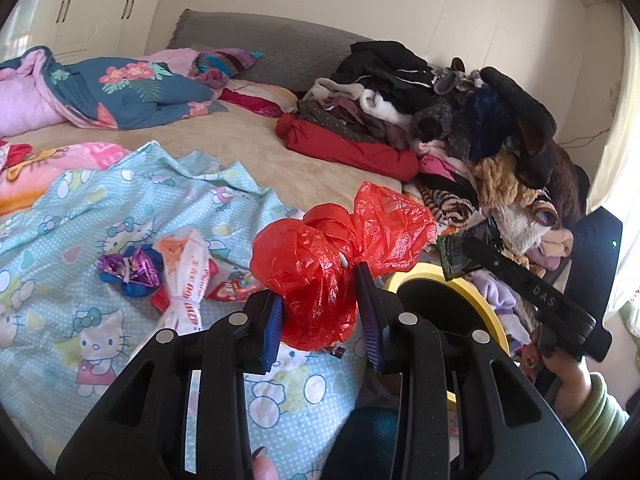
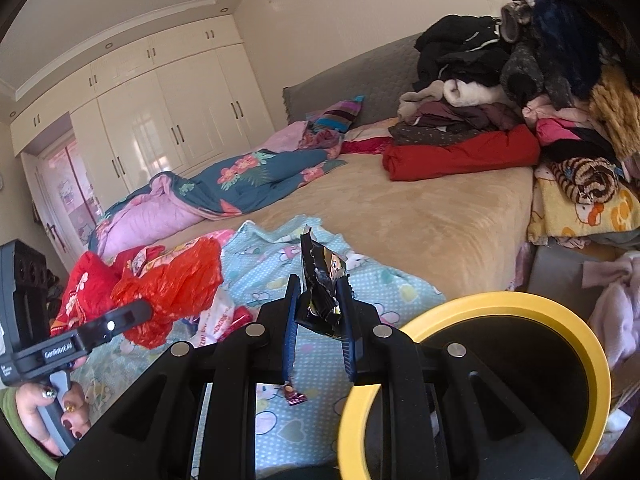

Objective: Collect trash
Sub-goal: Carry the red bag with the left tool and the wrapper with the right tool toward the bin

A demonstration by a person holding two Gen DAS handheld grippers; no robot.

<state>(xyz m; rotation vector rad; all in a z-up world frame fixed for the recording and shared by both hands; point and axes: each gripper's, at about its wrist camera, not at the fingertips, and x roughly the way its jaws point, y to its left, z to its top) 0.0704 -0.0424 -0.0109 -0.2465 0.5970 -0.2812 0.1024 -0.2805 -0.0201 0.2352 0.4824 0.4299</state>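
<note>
My left gripper (image 1: pixel 320 280) is shut on a crumpled red plastic bag (image 1: pixel 332 256), held up over the light blue cartoon sheet (image 1: pixel 100 208). My right gripper (image 2: pixel 320 292) is shut on a dark snack wrapper (image 2: pixel 324 284) with a cartoon face. The same wrapper (image 1: pixel 460 252) shows in the left wrist view, pinched by the right gripper (image 1: pixel 468 248) above the yellow-rimmed bin (image 1: pixel 488 304). That bin (image 2: pixel 560 312) has a dark inside and stands at the bed's near edge. On the sheet lie a white twisted wrapper (image 1: pixel 184 284), a purple and blue foil wrapper (image 1: pixel 132 270) and a red packet (image 1: pixel 228 290).
A tall heap of clothes (image 1: pixel 460 120) fills the bed's right side, with a red garment (image 1: pixel 352 148) at its foot. Quilts (image 1: pixel 120 92) lie at the far left. White wardrobes (image 2: pixel 160 120) line the wall. A hand in a green sleeve (image 1: pixel 596 408) holds the right gripper.
</note>
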